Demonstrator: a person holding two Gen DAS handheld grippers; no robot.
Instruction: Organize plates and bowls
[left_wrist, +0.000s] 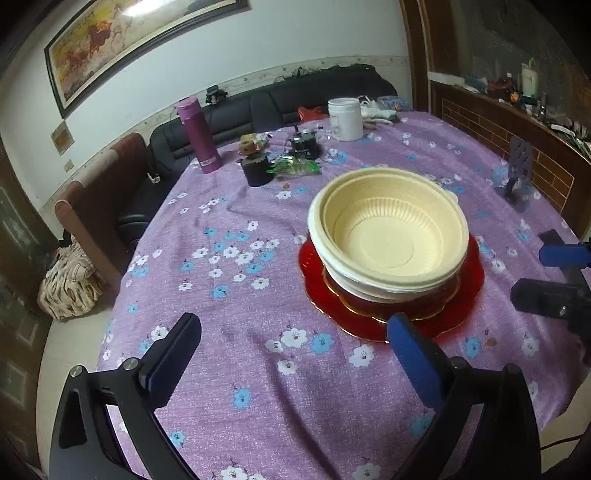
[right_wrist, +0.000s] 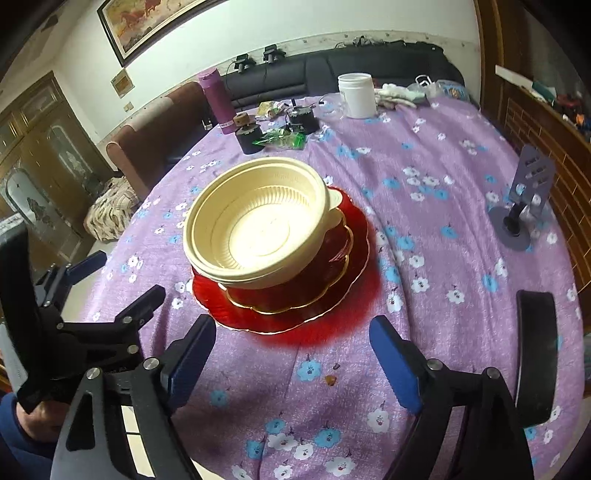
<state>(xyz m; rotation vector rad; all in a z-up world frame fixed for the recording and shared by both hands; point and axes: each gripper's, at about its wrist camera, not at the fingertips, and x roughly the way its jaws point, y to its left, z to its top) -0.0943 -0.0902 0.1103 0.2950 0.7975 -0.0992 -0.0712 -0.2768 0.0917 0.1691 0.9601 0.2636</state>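
Several cream plastic bowls (left_wrist: 388, 240) are nested in a stack on two red scalloped plates (left_wrist: 369, 317), the smaller on the larger, on the purple flowered tablecloth. The stack also shows in the right wrist view: bowls (right_wrist: 255, 229), plates (right_wrist: 314, 295). My left gripper (left_wrist: 295, 328) is open and empty, just in front and left of the plates. My right gripper (right_wrist: 291, 332) is open and empty, just in front of the plates' near rim. The right gripper (left_wrist: 546, 273) also shows at the right edge of the left wrist view, and the left gripper (right_wrist: 122, 277) at the left of the right wrist view.
At the table's far side stand a purple flask (left_wrist: 201, 136), a white jar (left_wrist: 345, 118), two dark small pots (left_wrist: 256, 168), green wrappers (left_wrist: 295, 166) and cloths. A grey phone stand (right_wrist: 524, 199) sits at the right. A black sofa and brown chair lie beyond.
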